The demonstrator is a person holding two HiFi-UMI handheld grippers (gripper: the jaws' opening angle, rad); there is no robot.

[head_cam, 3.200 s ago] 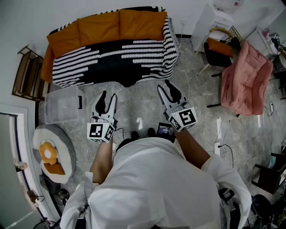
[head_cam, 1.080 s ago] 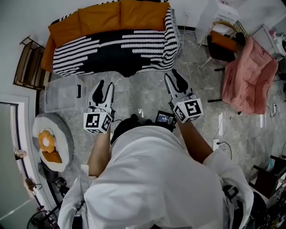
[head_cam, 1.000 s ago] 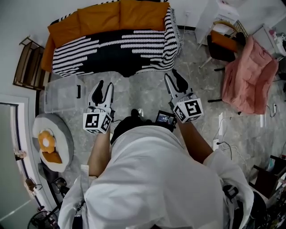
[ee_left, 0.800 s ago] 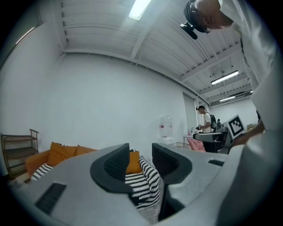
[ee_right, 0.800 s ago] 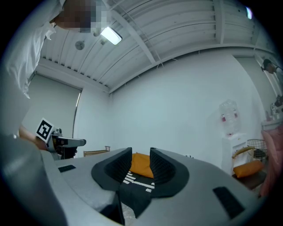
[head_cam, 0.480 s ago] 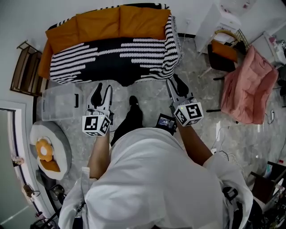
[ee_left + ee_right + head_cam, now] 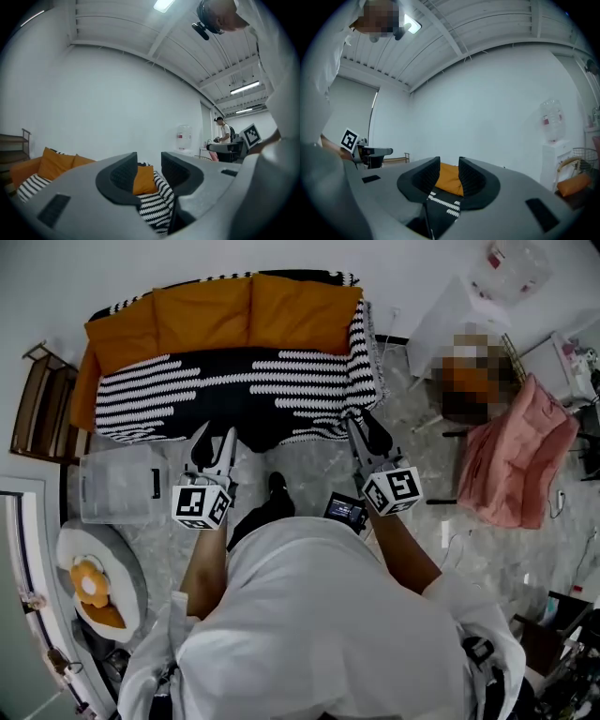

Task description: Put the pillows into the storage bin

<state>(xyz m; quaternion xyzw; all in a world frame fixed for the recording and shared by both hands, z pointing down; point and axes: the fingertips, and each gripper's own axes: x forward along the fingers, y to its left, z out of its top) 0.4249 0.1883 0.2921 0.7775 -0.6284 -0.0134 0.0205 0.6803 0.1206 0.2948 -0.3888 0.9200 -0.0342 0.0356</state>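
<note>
Both open, empty, left gripper [image 7: 216, 433], right gripper [image 7: 364, 424] at sofa [image 7: 234, 381] front edge, floor [image 7: 302, 461] between.

You hold both grippers out level ahead of your chest, each pointing toward the sofa [image 7: 234, 381]. Your left gripper [image 7: 214, 439] has its tips at the sofa's front edge, its 2 jaws parted with nothing between the pads. Your right gripper [image 7: 364, 424] reaches the sofa's right front corner, with its 2 jaws parted slightly narrower and also empty. Your left forearm [image 7: 204, 563] and right forearm [image 7: 401, 545] are bare below white sleeves.
</note>
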